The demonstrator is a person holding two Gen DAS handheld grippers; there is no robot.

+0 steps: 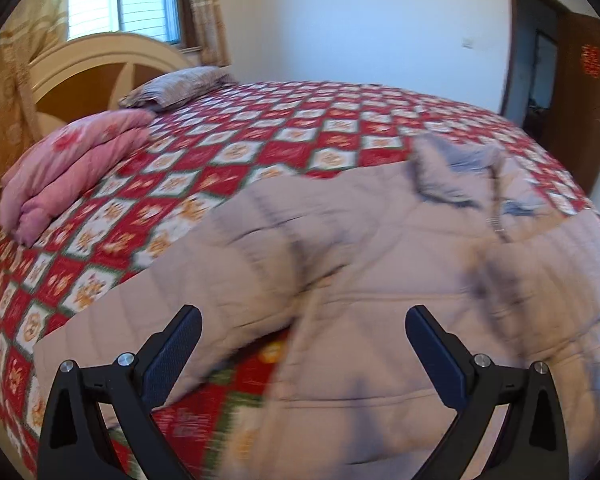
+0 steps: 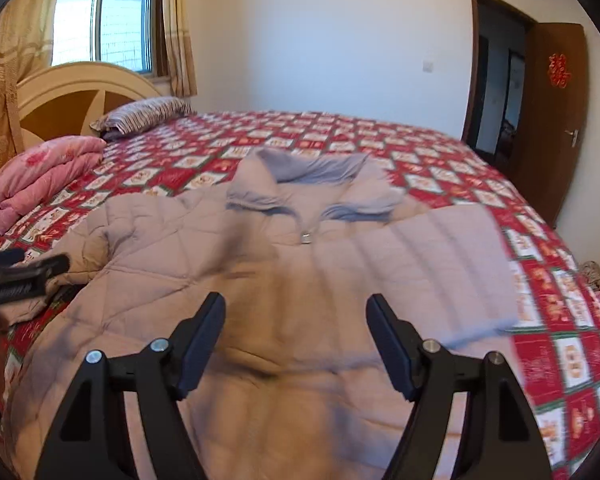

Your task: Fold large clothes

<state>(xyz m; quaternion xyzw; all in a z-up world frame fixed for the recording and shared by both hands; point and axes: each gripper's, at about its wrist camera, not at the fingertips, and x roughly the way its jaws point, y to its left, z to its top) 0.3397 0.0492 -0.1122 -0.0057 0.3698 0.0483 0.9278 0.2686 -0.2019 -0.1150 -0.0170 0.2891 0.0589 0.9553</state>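
Both pairs of my black fingers stand wide, empty: left gripper (image 1: 303, 334) and right gripper (image 2: 296, 322), textured flat pads. Below them a puffy beige quilted coat (image 2: 260, 280), grey-blue collar, sprawls on the red-and-white diamond-patterned bedspread (image 2: 420, 148).

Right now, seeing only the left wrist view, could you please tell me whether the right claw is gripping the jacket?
Observer: No, the right claw is open above the jacket, with nothing between its pads.
Operator: And the sleeve on the door side?
Observer: That sleeve lies flat, not bunched.
Operator: Is there anything beyond the bed there?
Observer: A grey bundle sits past the edge of the bedspread.
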